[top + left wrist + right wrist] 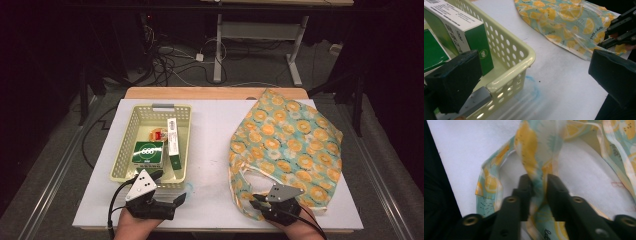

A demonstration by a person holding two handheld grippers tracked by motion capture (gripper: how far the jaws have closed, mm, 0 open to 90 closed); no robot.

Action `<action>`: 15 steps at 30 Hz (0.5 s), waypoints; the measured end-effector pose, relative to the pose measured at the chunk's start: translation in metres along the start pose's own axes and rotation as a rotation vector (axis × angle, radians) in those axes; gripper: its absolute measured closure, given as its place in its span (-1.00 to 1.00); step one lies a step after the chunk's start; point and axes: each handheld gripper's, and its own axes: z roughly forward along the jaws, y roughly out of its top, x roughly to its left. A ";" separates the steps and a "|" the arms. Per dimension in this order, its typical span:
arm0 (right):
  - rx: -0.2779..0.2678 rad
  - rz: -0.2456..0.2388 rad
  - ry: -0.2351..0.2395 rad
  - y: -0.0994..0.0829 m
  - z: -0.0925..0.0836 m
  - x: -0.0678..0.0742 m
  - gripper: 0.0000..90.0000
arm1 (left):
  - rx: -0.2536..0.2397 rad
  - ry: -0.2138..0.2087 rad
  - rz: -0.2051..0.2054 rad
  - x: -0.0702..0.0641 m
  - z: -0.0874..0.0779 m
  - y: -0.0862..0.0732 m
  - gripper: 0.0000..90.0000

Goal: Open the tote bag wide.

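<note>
R gripper [261, 204]: fingers [525, 195] closed on the handle strap [537, 170] of the lemon-print bag [290, 145]. In the right gripper view the strap is bunched and pinched between both pads, fabric running up from the pinch to the bag body. No gap visible betw. pads and fabric.

Bag pos.: flat on the white bench [215, 145], R half, mouth and handles toward the person, far end reaching the bench's back edge. Grip point is at the near-L corner of the bag, close to the front bench edge. Second loop of the handle lies loose on the bench, beside the gripped strap.

L gripper [167, 187]: fingers [456, 80] open, wide apart, nothing betw. them but the basket's corner. In the left gripper view one finger sits over the near corner of the basket [127, 150], the other hangs over bare bench. Contact w/ the basket rim: cannot tell.

Basket: pale yellow, perforated walls, L half of bench, grey handle clip at its far and near ends. Contents: green box [148, 152] lying flat, long white-and-green carton [173, 142] on its side along the R wall, small red-and-yellow packet [159, 134] behind them.

Basket and bag well apart; bare bench w/ a faint blue smear [534, 87] betw. them, just beside the basket's near corner.

Both hands enter from the front edge.
</note>
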 end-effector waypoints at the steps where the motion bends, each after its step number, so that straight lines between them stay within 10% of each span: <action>1: -0.017 -0.001 0.004 0.002 -0.001 0.002 0.93 | 0.000 0.000 0.000 0.000 0.000 0.000 -1.00; 15: -0.148 -0.039 0.033 0.032 0.001 0.023 1.00 | -0.009 0.001 -0.018 0.003 -0.002 0.000 -1.00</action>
